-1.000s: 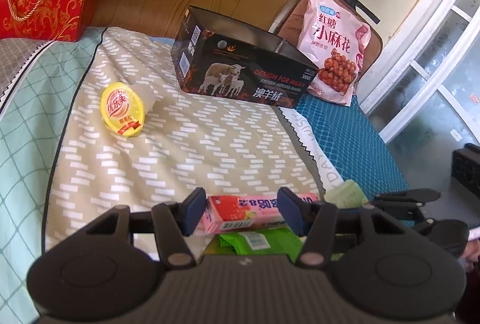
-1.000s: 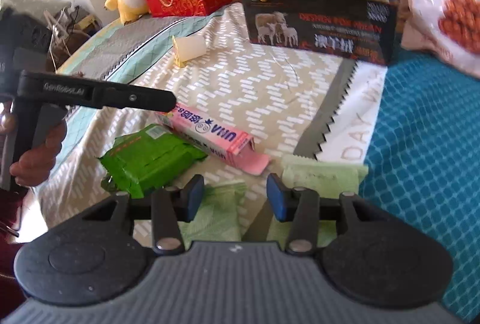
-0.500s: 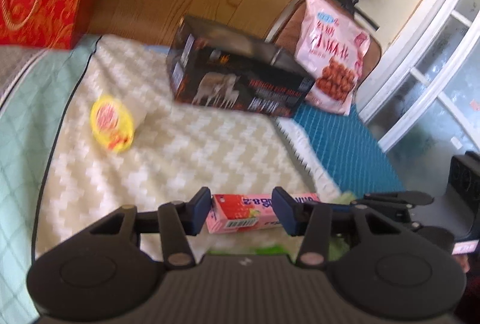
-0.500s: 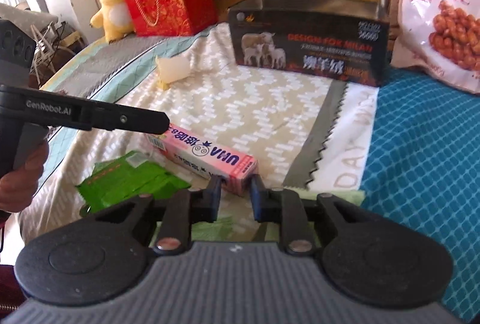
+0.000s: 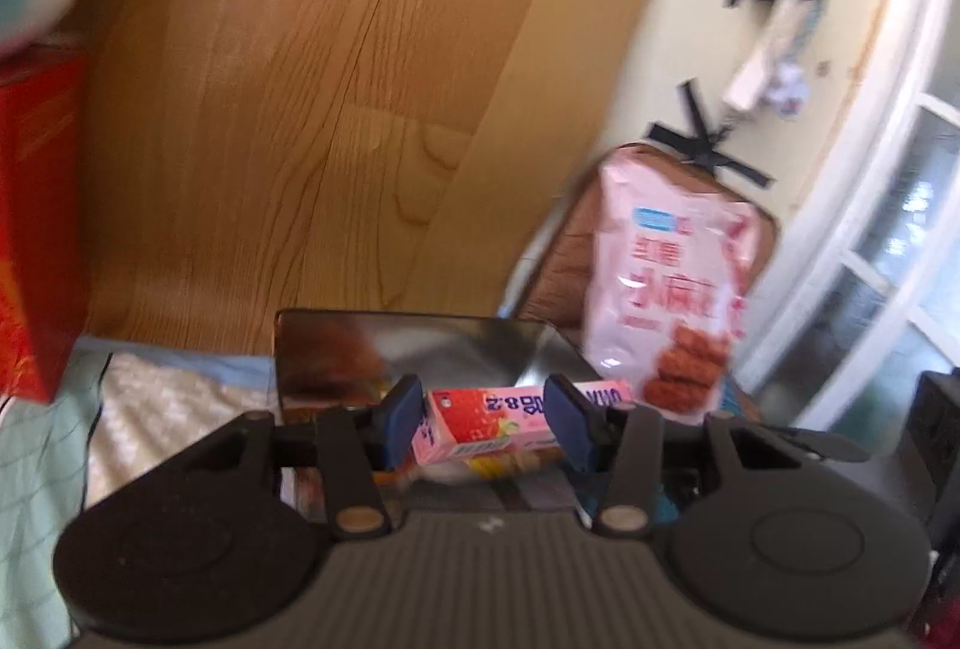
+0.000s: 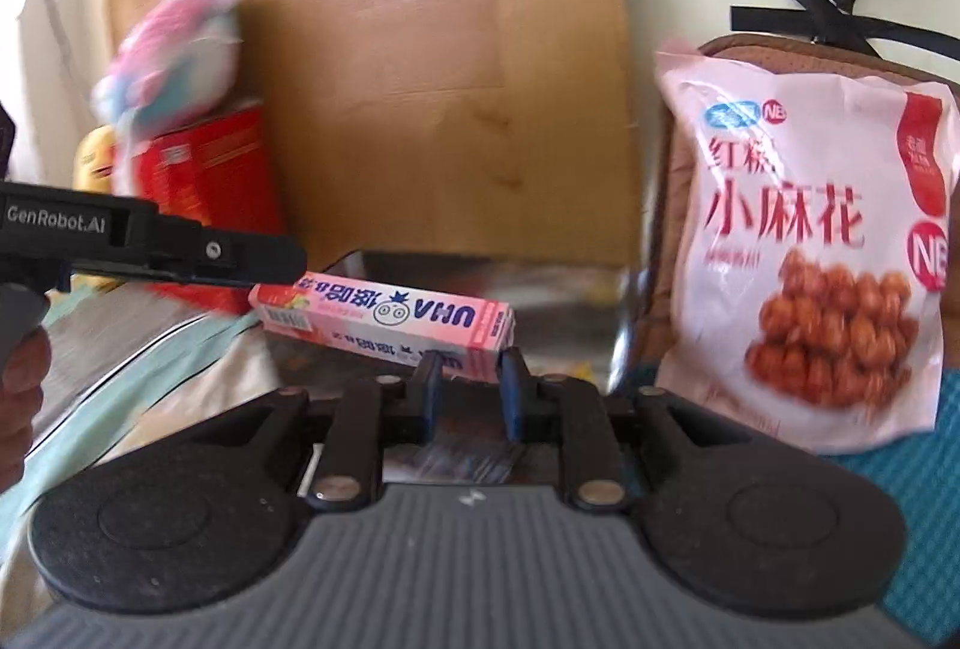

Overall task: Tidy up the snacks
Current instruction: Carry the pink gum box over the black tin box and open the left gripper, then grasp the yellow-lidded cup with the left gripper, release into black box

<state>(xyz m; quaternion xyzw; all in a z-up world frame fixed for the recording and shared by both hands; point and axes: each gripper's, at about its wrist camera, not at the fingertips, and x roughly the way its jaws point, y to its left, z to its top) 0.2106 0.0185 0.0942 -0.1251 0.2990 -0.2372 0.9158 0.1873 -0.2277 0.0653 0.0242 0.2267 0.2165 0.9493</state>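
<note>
While both ends of one pink candy box (image 5: 480, 424) are being clamped, it is hanging level in the air just in front of the one dark open carton (image 5: 420, 343), clear of the bed (image 5: 54, 451). One left hand-held gripper (image 5: 486, 424) is squeezing the box's strawberry-printed end between its two blue pads (image 5: 401, 421), its jaws having just been closing onto it. One right hand-held gripper (image 6: 467, 397) is pinching the opposite end, near the box's flap, its jaws likewise having just been closing around the box. From the right wrist view, the left tool is showing as one black bar reaching in over the box's far end, with part of a person's hand (image 6: 21, 403) gripping its handle. One large pink snack bag (image 6: 810, 253) is leaning upright to the right of the carton, against a brown cushion (image 6: 678, 205). One red gift bag (image 6: 204, 181) is standing to the left of the carton, with one blurred plush toy (image 6: 174, 60) sitting on top. A wooden headboard (image 5: 300, 108) is rising behind the carton.
</note>
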